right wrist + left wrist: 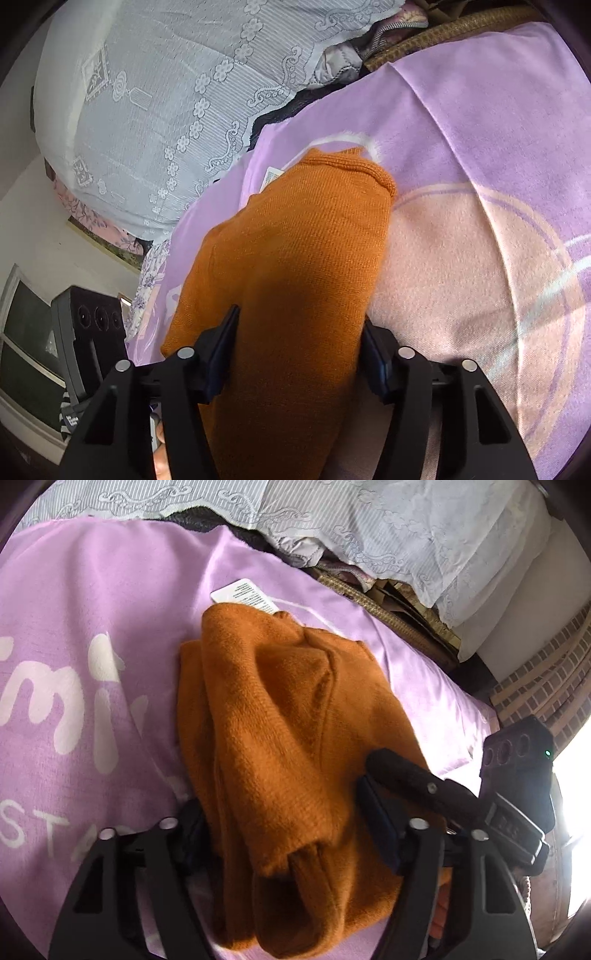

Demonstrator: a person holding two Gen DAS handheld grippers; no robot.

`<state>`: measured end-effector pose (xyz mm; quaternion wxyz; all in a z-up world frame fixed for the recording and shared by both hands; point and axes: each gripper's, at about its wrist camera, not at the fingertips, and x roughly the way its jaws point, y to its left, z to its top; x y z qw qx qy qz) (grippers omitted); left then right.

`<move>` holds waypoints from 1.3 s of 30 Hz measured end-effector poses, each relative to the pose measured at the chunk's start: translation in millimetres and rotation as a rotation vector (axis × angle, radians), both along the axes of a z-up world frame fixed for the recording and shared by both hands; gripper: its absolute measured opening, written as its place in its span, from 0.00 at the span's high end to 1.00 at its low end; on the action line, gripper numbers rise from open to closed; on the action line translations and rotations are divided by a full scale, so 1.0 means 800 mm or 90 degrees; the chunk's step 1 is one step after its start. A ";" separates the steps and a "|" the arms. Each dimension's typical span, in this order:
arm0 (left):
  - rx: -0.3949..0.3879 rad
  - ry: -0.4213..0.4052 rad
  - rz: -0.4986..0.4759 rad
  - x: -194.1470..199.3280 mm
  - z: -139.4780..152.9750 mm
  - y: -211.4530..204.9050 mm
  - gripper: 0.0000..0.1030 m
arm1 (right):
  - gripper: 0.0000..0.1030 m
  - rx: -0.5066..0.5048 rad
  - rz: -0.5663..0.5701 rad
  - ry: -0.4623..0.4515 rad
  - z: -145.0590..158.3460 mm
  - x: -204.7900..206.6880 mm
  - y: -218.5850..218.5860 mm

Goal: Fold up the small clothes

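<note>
A folded orange knit garment (280, 709) lies on a lilac blanket (92, 627), with a white paper tag (245, 594) at its far end. My left gripper (284, 818) straddles the near end of the bundle, and both pads touch the knit. One finger (399, 771) of the right gripper lies on the garment's right side. In the right wrist view the orange garment (295, 258) fills the gap of my right gripper (299, 350), whose blue pads press its two sides. The tag (273, 175) peeks out at the far left.
The lilac blanket (480, 110) carries a pale pink printed patch (443, 277). A heap under white lace cloth (406, 535) borders the blanket's far side, beside a woven basket rim (388, 616). A brick-patterned surface (546, 679) stands at the right. The left gripper's black housing (88, 317) shows at lower left.
</note>
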<state>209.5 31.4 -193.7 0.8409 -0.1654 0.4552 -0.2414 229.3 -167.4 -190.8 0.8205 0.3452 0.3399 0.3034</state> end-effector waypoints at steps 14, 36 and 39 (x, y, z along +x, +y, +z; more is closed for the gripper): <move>0.028 -0.080 0.051 -0.059 0.036 0.010 0.65 | 0.51 0.046 0.030 -0.033 0.019 -0.032 0.001; 0.100 -0.167 0.169 -0.159 0.121 0.099 0.65 | 0.51 0.060 0.140 -0.128 0.107 -0.118 0.083; 0.109 -0.186 0.191 -0.169 0.137 0.121 0.65 | 0.51 0.076 0.159 -0.130 0.122 -0.121 0.105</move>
